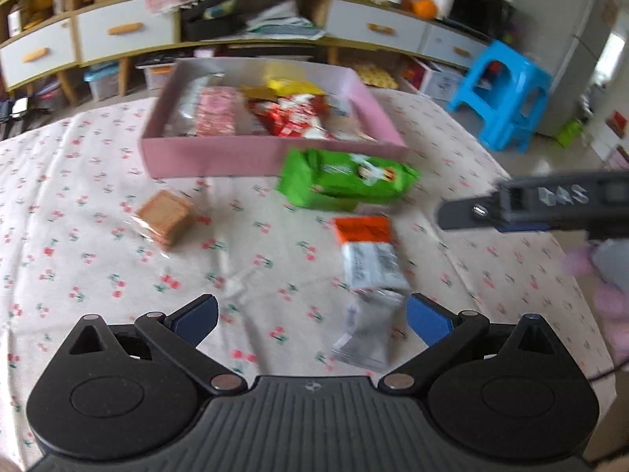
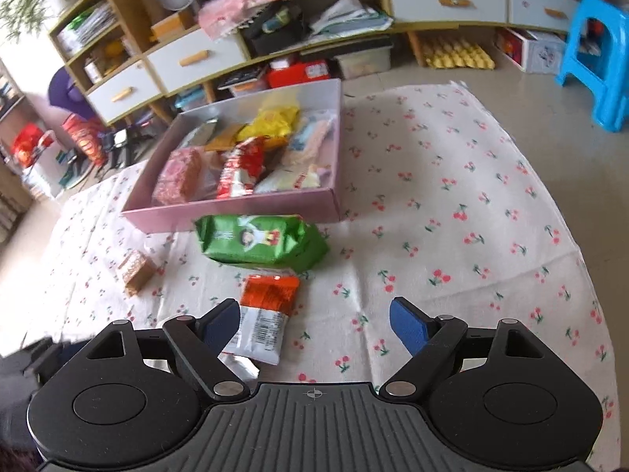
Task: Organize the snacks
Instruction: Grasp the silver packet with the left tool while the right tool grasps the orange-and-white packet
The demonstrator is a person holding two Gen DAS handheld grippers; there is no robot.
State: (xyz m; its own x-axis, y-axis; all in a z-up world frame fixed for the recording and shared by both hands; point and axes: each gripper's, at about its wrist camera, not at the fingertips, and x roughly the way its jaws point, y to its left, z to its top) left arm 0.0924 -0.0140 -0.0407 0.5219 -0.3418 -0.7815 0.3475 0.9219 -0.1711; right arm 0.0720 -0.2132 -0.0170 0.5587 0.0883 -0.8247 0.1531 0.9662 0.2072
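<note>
A pink box (image 1: pixel 216 161) (image 2: pixel 236 212) holding several snack packs sits at the far side of the cherry-print cloth. In front of it lie a green pack (image 1: pixel 346 181) (image 2: pixel 263 244), a brown biscuit pack (image 1: pixel 165 216) (image 2: pixel 135 269) and an orange-and-white packet (image 1: pixel 367 251) (image 2: pixel 267 314). A silvery wrapper (image 1: pixel 365 338) lies just below that packet. My left gripper (image 1: pixel 312 320) is open above the cloth, with the wrapper near its right pad, untouched. My right gripper (image 2: pixel 314 324) is open too, its left pad beside the orange-and-white packet. One of its fingers (image 1: pixel 471 210) reaches in from the right.
The cherry-print cloth (image 1: pixel 98 275) (image 2: pixel 471 216) covers a low surface. A blue stool (image 1: pixel 507 94) (image 2: pixel 593 59) stands on the floor at the right. A long cabinet with drawers (image 1: pixel 118 31) (image 2: pixel 444 0) lines the back. Something pink and soft (image 1: pixel 609 299) is at the right edge.
</note>
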